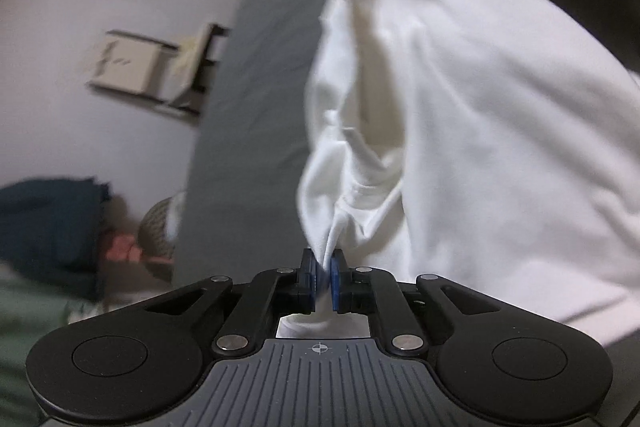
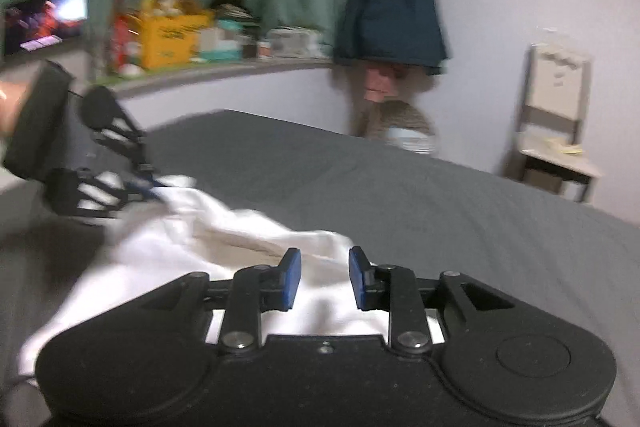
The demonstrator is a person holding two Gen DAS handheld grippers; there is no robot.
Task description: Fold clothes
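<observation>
Left wrist view: the left gripper (image 1: 325, 277) is pinching a bunched corner of the white cotton garment (image 1: 460, 131) between its blue pads, which are pressing together on the cloth. The fabric is fanning away from the pinch in loose folds, a ribbed hem or cuff showing at its far end. Under it, the dark grey bed sheet (image 1: 248, 131) is lying flat.

In the right wrist view the right gripper (image 2: 325, 277) is standing with its blue pads parted and nothing between them, hovering just over the near edge of the white garment, which is lying crumpled on the grey sheet and trailing toward the left gripper at the far left. Both views are smeared by motion, so which part of the garment is held I cannot tell.

Judgement: the cloth is bunched, not yet flat or squared. To do this well, the open right tool is needing a single layer at an edge or corner well apart from the left pinch, so the two grips are drawing the fabric taut and even before it goes down on the sheet. A grab taking several layers risks locking in the creases.
</observation>
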